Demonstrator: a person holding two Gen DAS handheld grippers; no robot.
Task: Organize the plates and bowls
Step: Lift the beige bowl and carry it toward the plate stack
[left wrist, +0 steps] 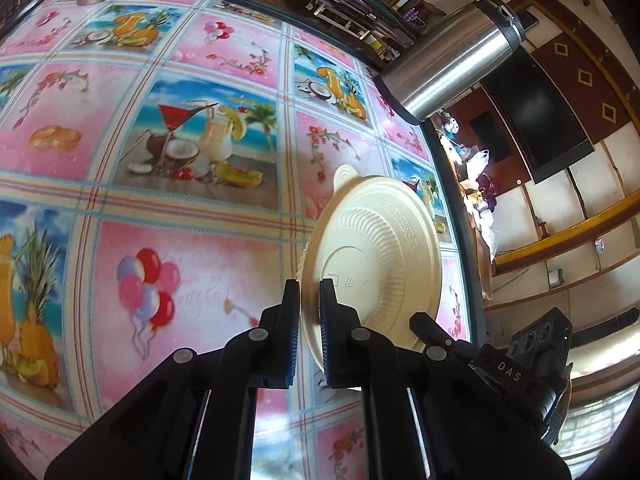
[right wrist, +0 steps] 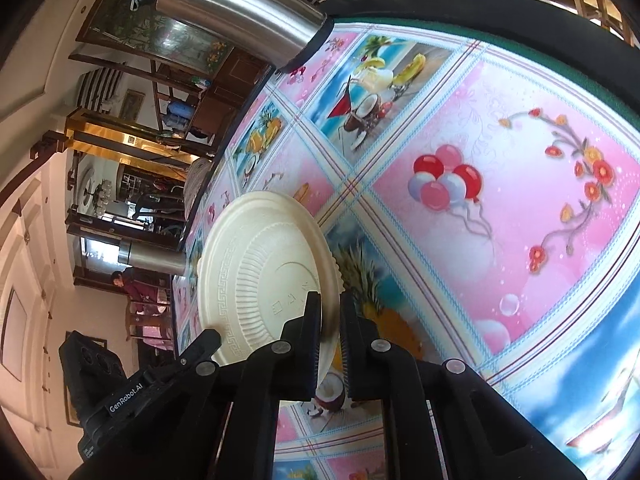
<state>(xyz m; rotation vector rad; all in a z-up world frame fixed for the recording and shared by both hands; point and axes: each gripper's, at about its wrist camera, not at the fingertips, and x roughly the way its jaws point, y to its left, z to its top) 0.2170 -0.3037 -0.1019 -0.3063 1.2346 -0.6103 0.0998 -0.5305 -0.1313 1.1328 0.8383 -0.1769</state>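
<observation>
A: Landmark is the cream plate, a ribbed disposable one, underside showing. It is hanging tilted on edge just above the bench, over the corner nearest the bench's dark rim.

B: Seeing the same plate from the right wrist view. What is sitting around it?

A: A big steel flask is standing beyond the plate, at the bench edge. In the right wrist view a second, smaller steel cylinder is lying just past the plate's far rim. The oilcloth under the plate is showing balloons, cocktails and pineapples. Nothing is blocking the plate itself.

B: Tongs?

A: Left tongs are pinching the plate's near rim, jaws almost fully together with the rim between them. Right tongs are doing likewise on the opposite side of the rim, clamped tight on it.

B: Pose?

A: Both are angling downward toward the bench. The right tongs' body is showing just right of the plate in the left view. A scalloped edge is peeking out behind the plate; cannot tell what it belongs to.
</observation>
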